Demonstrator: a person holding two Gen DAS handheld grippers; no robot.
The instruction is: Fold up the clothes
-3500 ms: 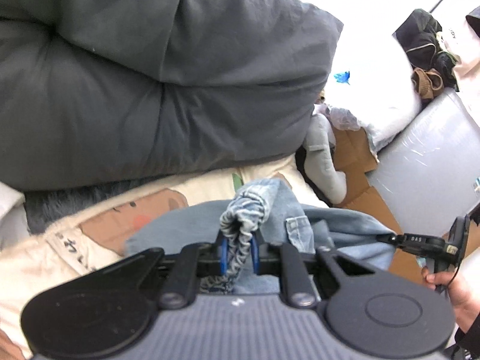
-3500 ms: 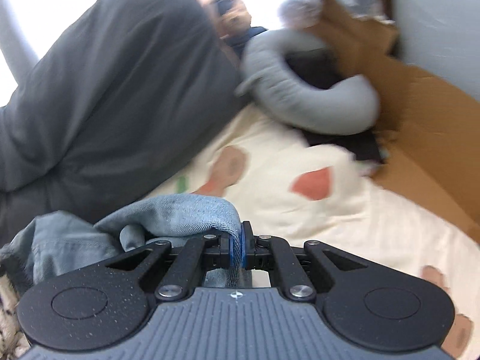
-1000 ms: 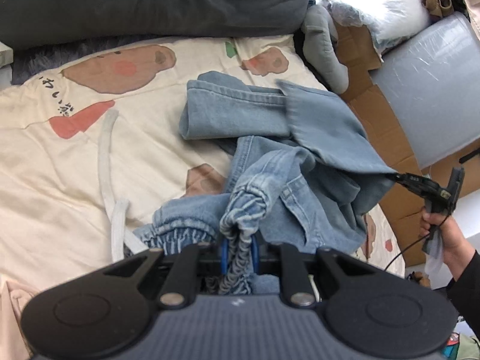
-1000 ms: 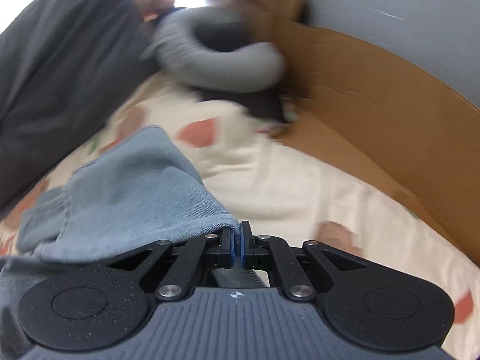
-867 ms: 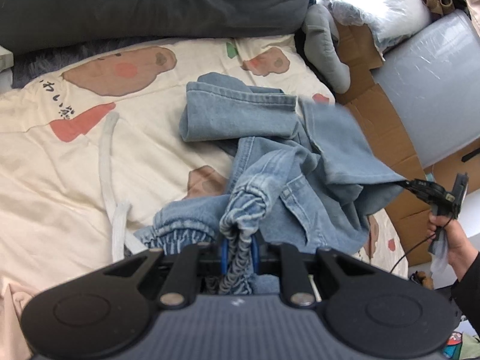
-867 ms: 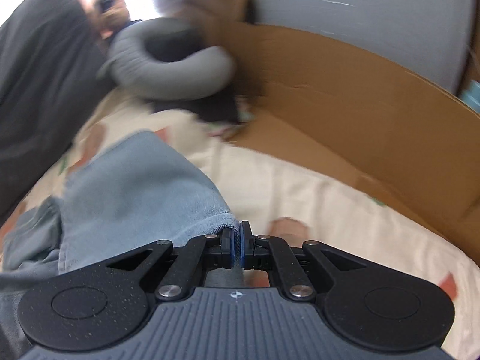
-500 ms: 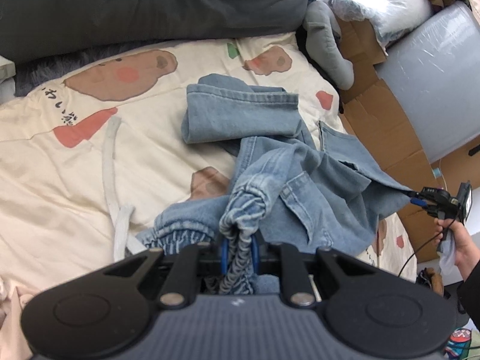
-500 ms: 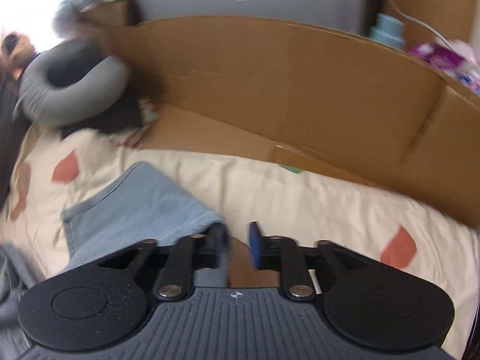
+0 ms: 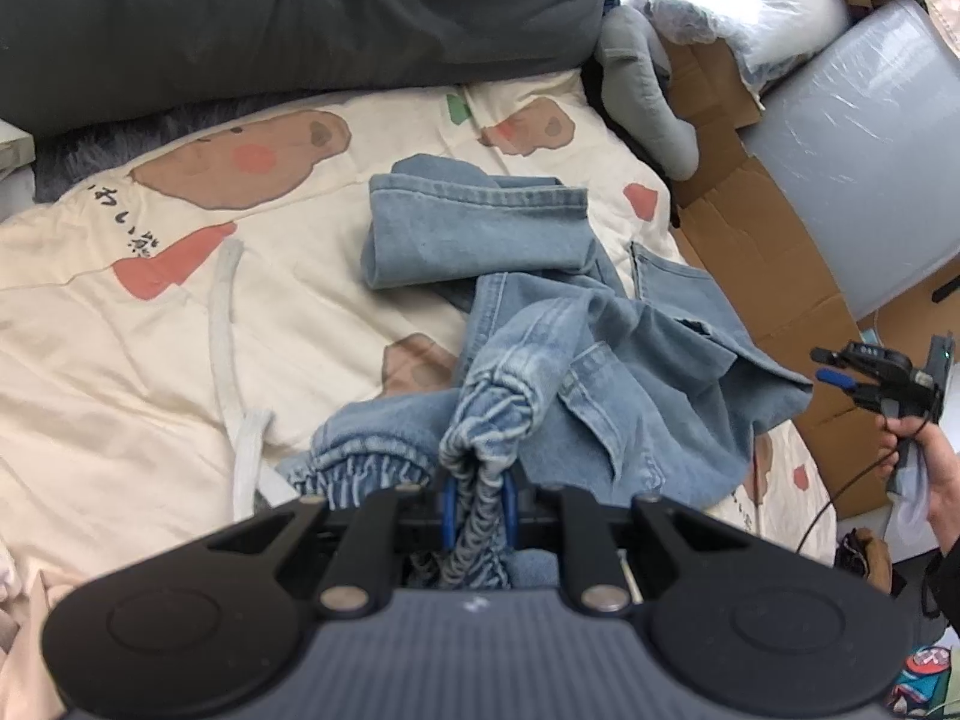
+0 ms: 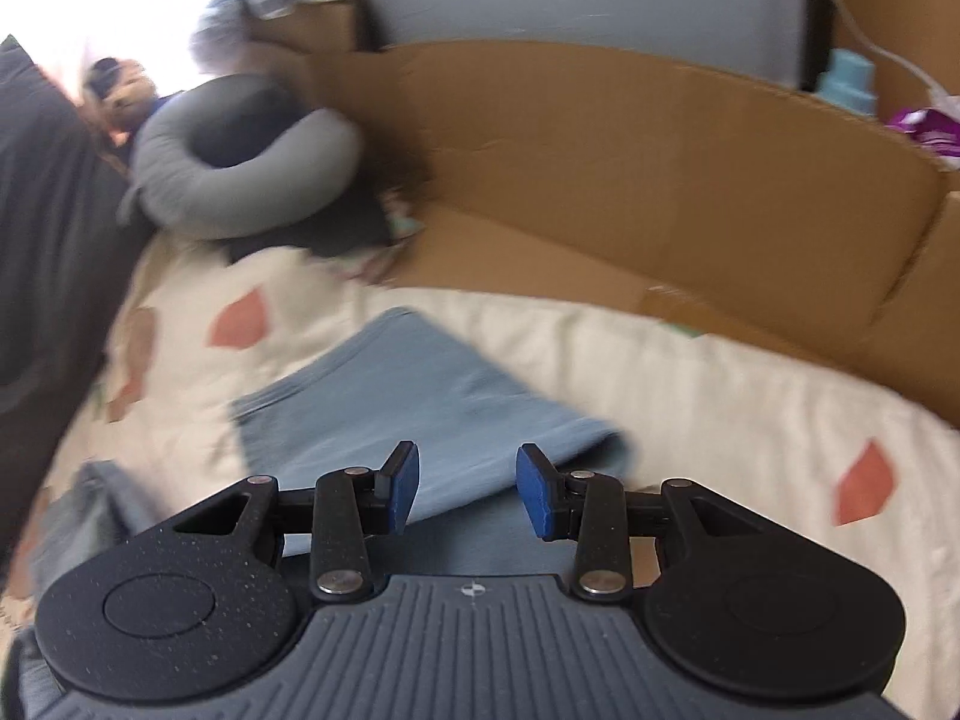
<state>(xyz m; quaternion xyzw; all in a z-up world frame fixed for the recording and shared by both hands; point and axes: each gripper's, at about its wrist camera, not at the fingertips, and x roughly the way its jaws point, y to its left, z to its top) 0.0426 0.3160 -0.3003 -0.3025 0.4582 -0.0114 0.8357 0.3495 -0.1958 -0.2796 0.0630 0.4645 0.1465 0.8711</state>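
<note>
A pair of light blue jeans (image 9: 600, 348) lies rumpled on a cream bedspread (image 9: 120, 324) printed with brown animals. My left gripper (image 9: 477, 507) is shut on the gathered waistband (image 9: 486, 420) at the near end. In the left wrist view my right gripper (image 9: 837, 366) hangs off the jeans' right edge, held by a hand (image 9: 924, 456). In the right wrist view the right gripper (image 10: 467, 489) has its jaws opening, with nothing pressed between the blue pads (image 10: 402, 486). A trouser leg (image 10: 420, 402) lies flat on the bedspread just beyond them.
Dark grey bedding (image 9: 300, 12) fills the far side. A grey neck pillow (image 10: 240, 174) lies at the bed's corner. Brown cardboard (image 10: 660, 180) stands along the right side. A white cord (image 9: 225, 324) lies on the bedspread to the left.
My right gripper has let go of the jeans' edge and drawn away to the right; the cloth has dropped flat. The left gripper keeps its hold in place.
</note>
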